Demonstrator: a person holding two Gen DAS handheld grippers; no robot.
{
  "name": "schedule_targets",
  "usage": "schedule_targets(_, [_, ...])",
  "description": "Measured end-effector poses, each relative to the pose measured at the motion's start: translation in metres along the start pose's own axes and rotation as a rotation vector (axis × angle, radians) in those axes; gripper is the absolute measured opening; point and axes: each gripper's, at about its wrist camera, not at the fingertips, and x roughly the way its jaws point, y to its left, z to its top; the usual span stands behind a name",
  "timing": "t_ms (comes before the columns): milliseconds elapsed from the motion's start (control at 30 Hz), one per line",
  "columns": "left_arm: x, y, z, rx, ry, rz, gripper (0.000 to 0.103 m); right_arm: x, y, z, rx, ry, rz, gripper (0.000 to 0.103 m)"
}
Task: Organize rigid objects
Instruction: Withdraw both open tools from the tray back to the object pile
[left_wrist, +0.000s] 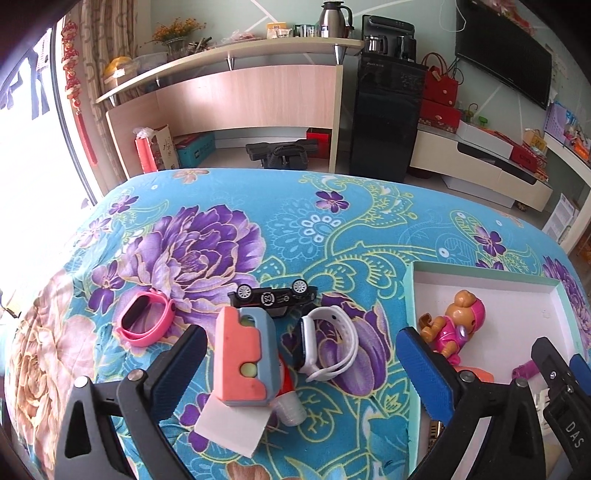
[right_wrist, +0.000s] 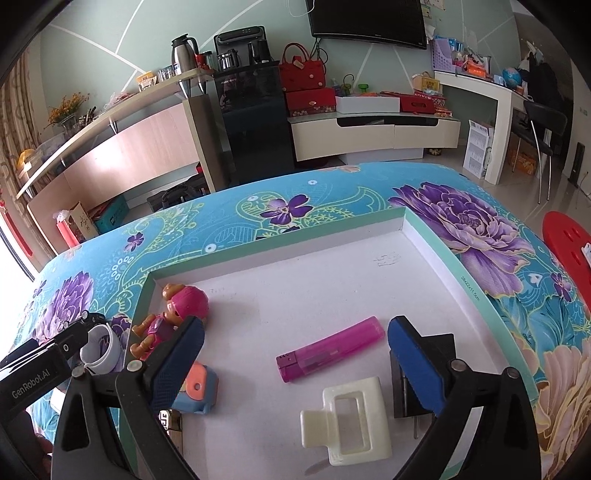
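Note:
My left gripper (left_wrist: 301, 339) stands open over the flowered cloth. Between its fingers, untouched, lie an orange-and-blue block toy (left_wrist: 243, 362) and a white smartwatch (left_wrist: 328, 343). Just beyond them rest an upturned black toy car (left_wrist: 273, 295) and a pink watch (left_wrist: 146, 317). My right gripper (right_wrist: 295, 330) is open above the white box tray (right_wrist: 277, 236); a pink lighter (right_wrist: 328, 349) lies flat under the gap. A cream clip (right_wrist: 347, 421), a pink dog figure (right_wrist: 173, 317), a small orange-and-blue toy (right_wrist: 197, 387) and a black piece (right_wrist: 421, 376) also sit in the tray.
A white block (left_wrist: 232, 424) and a small white-and-red bottle (left_wrist: 288, 406) lie near the left fingers. The tray's green rim (left_wrist: 480, 271) stands right of the loose items. A red stool (right_wrist: 569, 240) is beyond the table's right edge. Cabinets and a dispenser stand behind.

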Motion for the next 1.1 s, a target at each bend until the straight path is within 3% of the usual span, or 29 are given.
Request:
schedule_targets(667, [-0.020,0.097,-0.012,-0.145,-0.005,0.206,0.103,-0.008,0.081,-0.010,-0.123,-0.001,0.177,0.100])
schedule_targets(1100, [-0.027,0.160,-0.020,-0.260,0.008,0.247,0.103,-0.005,0.127,-0.025,-0.175,0.030,0.261,0.100])
